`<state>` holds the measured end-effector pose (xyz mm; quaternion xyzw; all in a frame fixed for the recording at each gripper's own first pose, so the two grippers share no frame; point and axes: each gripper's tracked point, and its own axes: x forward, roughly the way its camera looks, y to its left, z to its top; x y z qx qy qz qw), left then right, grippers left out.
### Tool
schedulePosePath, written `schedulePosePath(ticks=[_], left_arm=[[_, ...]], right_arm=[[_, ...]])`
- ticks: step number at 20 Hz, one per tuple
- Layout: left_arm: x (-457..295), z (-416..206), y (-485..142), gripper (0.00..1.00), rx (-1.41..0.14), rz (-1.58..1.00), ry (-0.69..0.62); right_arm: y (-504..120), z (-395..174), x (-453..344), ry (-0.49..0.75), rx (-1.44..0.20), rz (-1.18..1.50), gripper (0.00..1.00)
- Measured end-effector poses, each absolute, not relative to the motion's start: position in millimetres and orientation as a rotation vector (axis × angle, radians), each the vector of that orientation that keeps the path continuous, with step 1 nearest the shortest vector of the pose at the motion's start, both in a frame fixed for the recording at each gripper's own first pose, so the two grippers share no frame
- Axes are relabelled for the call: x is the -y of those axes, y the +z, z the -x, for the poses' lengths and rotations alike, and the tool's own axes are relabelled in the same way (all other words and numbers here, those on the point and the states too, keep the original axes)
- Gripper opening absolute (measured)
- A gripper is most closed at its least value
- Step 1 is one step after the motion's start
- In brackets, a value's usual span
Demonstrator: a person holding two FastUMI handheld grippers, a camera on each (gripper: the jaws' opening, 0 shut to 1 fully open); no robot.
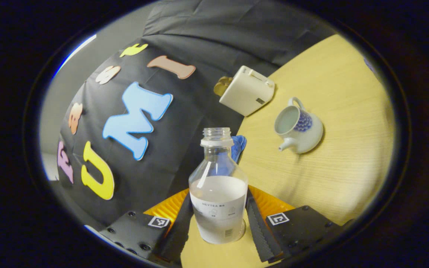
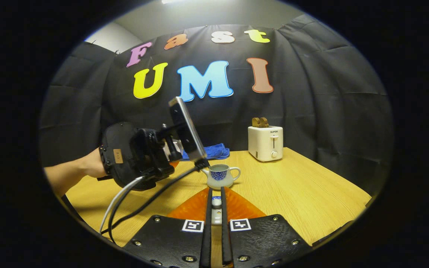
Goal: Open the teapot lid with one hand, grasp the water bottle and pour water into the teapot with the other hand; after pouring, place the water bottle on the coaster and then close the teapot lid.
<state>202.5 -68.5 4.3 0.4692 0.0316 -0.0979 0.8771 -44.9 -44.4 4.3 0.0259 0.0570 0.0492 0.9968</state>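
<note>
My left tool (image 1: 220, 219) is gripping the water bottle (image 1: 219, 193), both fingers pressing on its sides, cap off, about half full. It's tilting with the whole view, and the teapot (image 1: 299, 128) is sitting open on the tabletop (image 1: 345, 111), well off to the side. My right tool (image 2: 216, 214) is pinching the small teapot lid (image 2: 216, 203), fingers nearly together, hanging just in front of the teapot (image 2: 220, 176). So I reckon I'm in the pouring step, with nothing streaming yet. Next I'm needing to bring the bottle mouth over that opening and tip slowly. Toaster (image 1: 246, 90) and blue cloth (image 2: 209, 152) are sitting at the back.
</note>
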Motion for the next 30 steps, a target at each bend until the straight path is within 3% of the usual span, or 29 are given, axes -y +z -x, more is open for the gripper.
schedulePosePath(ticks=[11, 30], left_arm=[[33, -213, 18, 0.87, -0.013, 0.046, -0.125], [22, -247, -8, 0.89, -0.053, -0.028, -0.058]], right_arm=[[-1, 1, 11, 0.180, -0.159, -0.048, 0.11], [-9, -8, 21, 0.146, -0.167, -0.045, 0.11]])
